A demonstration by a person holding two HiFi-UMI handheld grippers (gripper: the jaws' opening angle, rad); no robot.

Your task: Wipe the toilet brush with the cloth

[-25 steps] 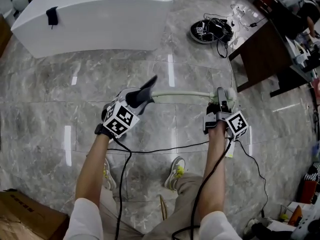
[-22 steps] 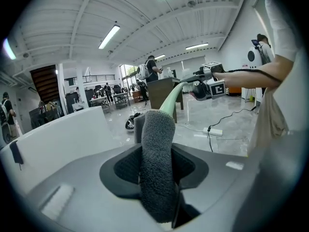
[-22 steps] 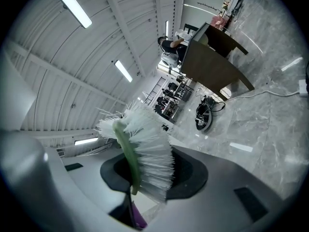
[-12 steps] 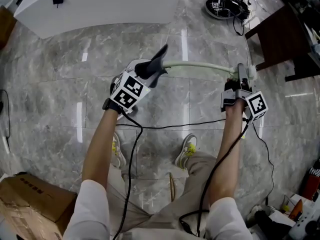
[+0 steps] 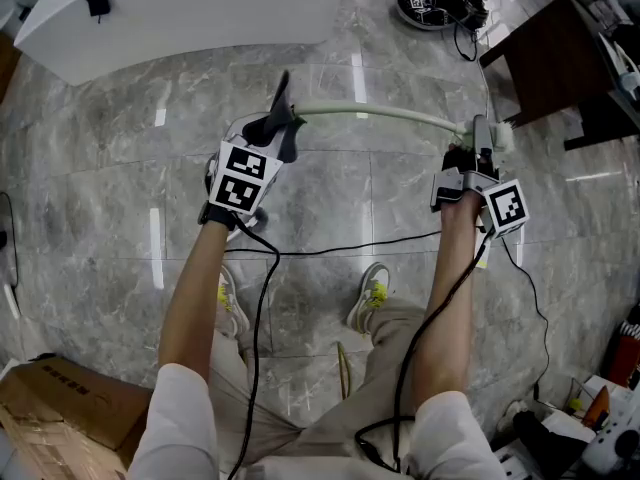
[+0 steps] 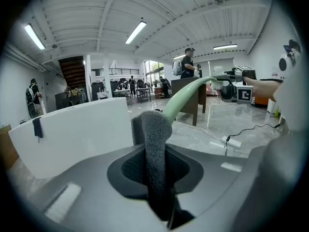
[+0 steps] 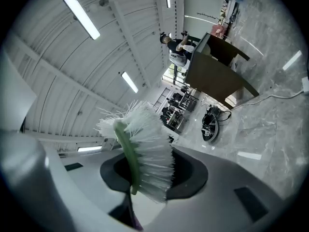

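Note:
A pale green toilet brush handle (image 5: pixel 370 114) runs level between my two grippers above the floor. My right gripper (image 5: pixel 478 148) is shut on the brush just below its white bristle head (image 7: pixel 147 153), which sticks out past the jaws. My left gripper (image 5: pixel 270 133) is at the handle's other end with a dark grey cloth (image 6: pixel 155 153) between its jaws. These jaws are closing and pinch the cloth, which stands up as a narrow fold against the handle (image 6: pixel 186 93). Whether the handle's tip is inside the fold is hidden.
A white tub-like unit (image 5: pixel 190 8) stands ahead on the marble floor. A dark wooden table (image 5: pixel 545 58) is at the far right, and a round black device with cables (image 5: pixel 430 3) lies beside it. A black cable (image 5: pixel 330 248) crosses the floor near the person's shoes. A cardboard box (image 5: pixel 60 408) sits bottom left.
My left gripper has slid a little leftwards along the handle, away from the right gripper, and rolled. The cloth now stands more upright and narrower. The right gripper has kept its hold.

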